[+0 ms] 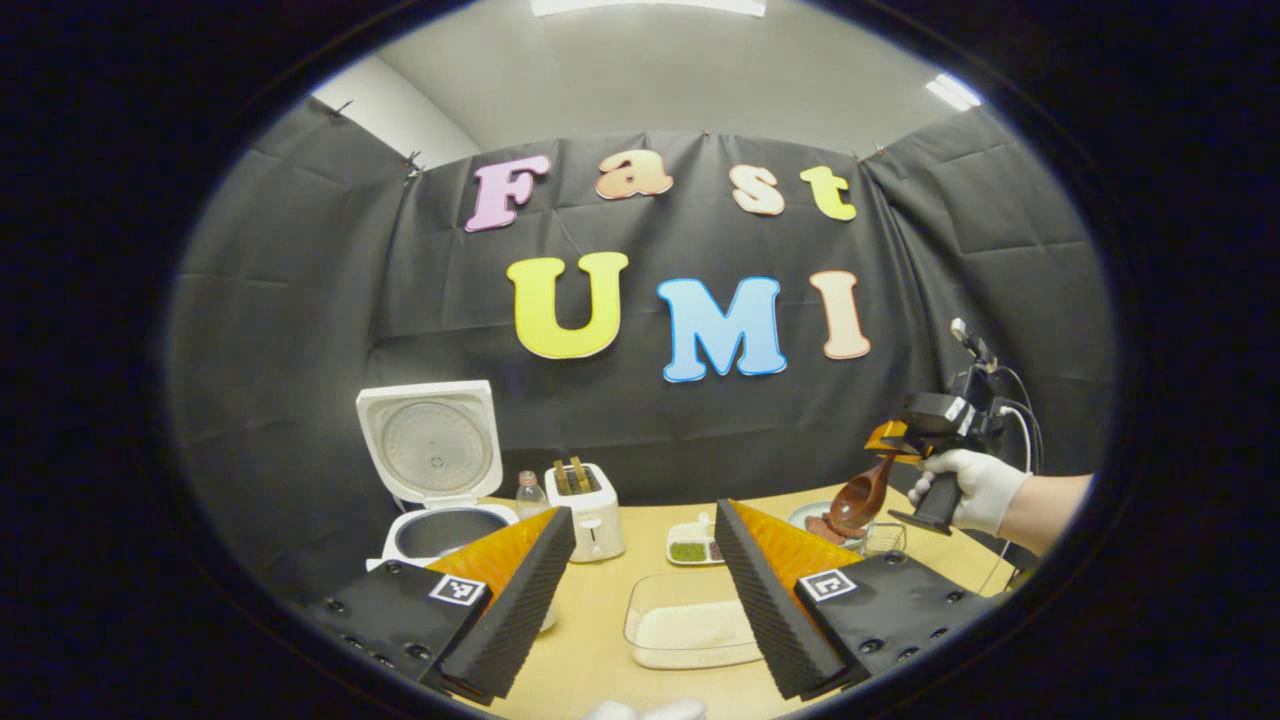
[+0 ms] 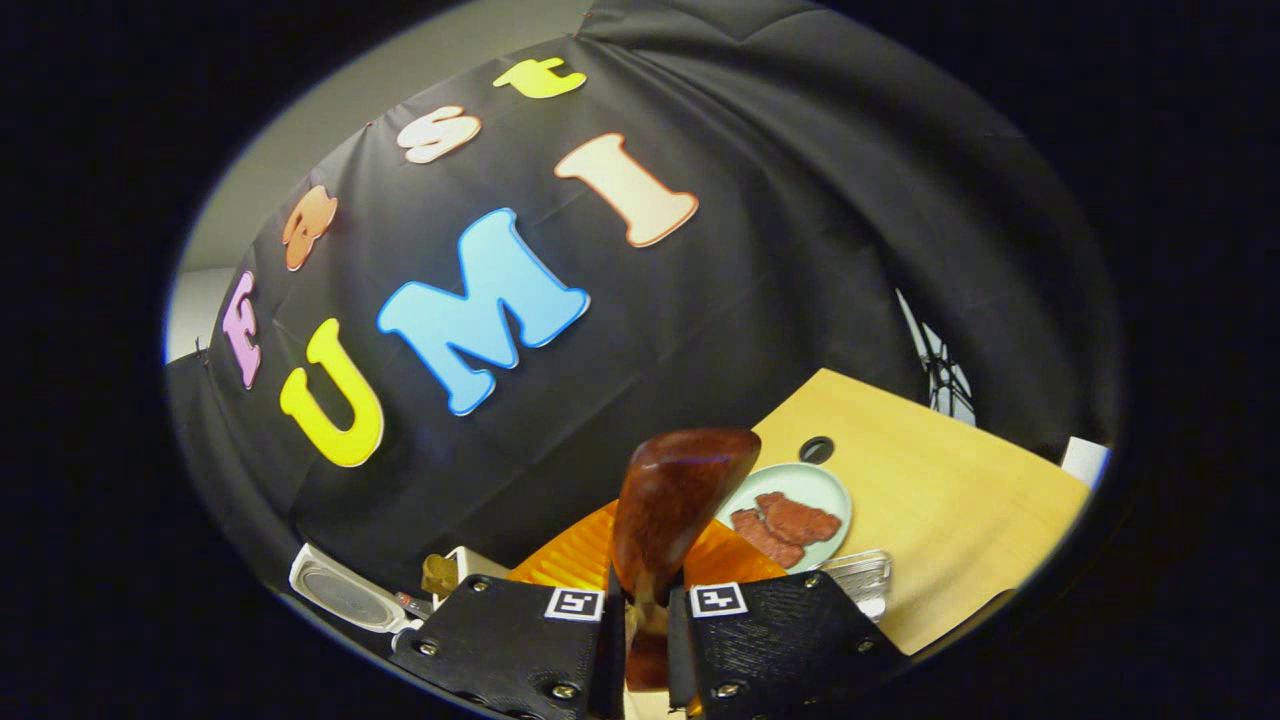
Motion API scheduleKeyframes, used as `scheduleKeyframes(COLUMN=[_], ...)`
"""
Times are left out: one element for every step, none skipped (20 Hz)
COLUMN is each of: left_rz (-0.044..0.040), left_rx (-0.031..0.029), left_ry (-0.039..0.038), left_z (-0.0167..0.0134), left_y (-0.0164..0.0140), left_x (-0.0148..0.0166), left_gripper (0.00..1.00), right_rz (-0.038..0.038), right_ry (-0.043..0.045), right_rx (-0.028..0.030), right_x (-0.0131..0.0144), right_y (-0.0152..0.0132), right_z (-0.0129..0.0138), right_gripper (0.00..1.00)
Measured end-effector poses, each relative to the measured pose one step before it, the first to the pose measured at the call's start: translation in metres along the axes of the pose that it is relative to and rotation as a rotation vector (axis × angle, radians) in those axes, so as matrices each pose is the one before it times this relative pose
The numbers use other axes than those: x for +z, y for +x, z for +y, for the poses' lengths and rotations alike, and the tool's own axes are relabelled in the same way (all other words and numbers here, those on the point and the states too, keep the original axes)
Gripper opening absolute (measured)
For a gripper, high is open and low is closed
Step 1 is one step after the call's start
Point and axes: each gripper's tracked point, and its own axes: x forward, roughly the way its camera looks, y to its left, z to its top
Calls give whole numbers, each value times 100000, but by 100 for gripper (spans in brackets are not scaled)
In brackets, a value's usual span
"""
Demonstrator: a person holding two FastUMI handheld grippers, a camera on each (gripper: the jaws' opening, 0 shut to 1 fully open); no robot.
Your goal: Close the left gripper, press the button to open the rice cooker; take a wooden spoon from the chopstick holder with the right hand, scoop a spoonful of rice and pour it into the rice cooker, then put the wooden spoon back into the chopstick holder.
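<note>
Black cloth booth, pale wood worktop (image 1: 600, 610), ceiling strip lights. Nearest in the left gripper view: left claw (image 1: 645, 590) held above the worktop, jaws wide apart, nothing between them. Just past its fingers, a clear tray of rice (image 1: 690, 632) on the worktop. Behind that a small dish with green stuff (image 1: 690, 548), a toaster (image 1: 590, 508), a bottle (image 1: 530, 492). Rice cooker (image 1: 440, 500) far left, lid already up, inner pot exposed, so the button step looks done.

Right side: a gloved hand (image 1: 975, 487) carries the right claw (image 1: 895, 440), up in the air over a plate of reddish food (image 2: 790, 510). In the right gripper view both fingers clamp the wooden spoon (image 2: 675, 510) on its handle, bowl forward and above the claw. Spoon looks empty; can't tell for certain. Chopstick holder not identifiable.

Handling guess: spoon is stiff, light, glossy finish so probably a bit slick; the handle grip looks right, since it keeps the bowl free for scooping. Loose rice will spill if the bowl tips, so keep it level over to the cooker. Scoop from the tray looks like the next step.
</note>
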Motion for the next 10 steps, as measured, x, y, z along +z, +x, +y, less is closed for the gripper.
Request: scheduleKeyframes(left_rz=[12, 54, 8, 58, -142, 512, 935, 404, 146, 109], left_rx=[-292, -212, 74, -412, -132, 164, 194, 488, 318, 265], left_ry=[655, 558, 922, 619, -93, 146, 457, 645, 971, 1059], left_z=[-1000, -838, -750, -721, -676, -425, -408, -239, -181, -180], left_y=[128, 209, 209, 265, 150, 231, 278, 259, 218, 240], left_x=[140, 69, 154, -4, 127, -186, -201, -107, -18, -166], left_gripper=[99, 98, 98, 96, 98, 98, 96, 96, 96, 99], right_rz=[-121, -449, -80, 678, 573, 732, 637, 628, 891, 848], right_ry=[1041, 616, 245, -29, 63, -328, -606, -1353, -1149, -594], right_rx=[-1784, -1521, -1284, -1214, -781, -671, -328, -764, -621, -1492], right_x=[563, 283, 221, 82, -24, -95, -224, -525, -452, -379], right_y=[258, 289, 347, 220, 426, 241, 392, 555, 431, 459], right_z=[-1857, -1577, -1267, -1464, -1007, -680, -480, -490, -573, -655], right_gripper=[17, 17, 17, 17, 17, 17, 17, 17, 17, 17])
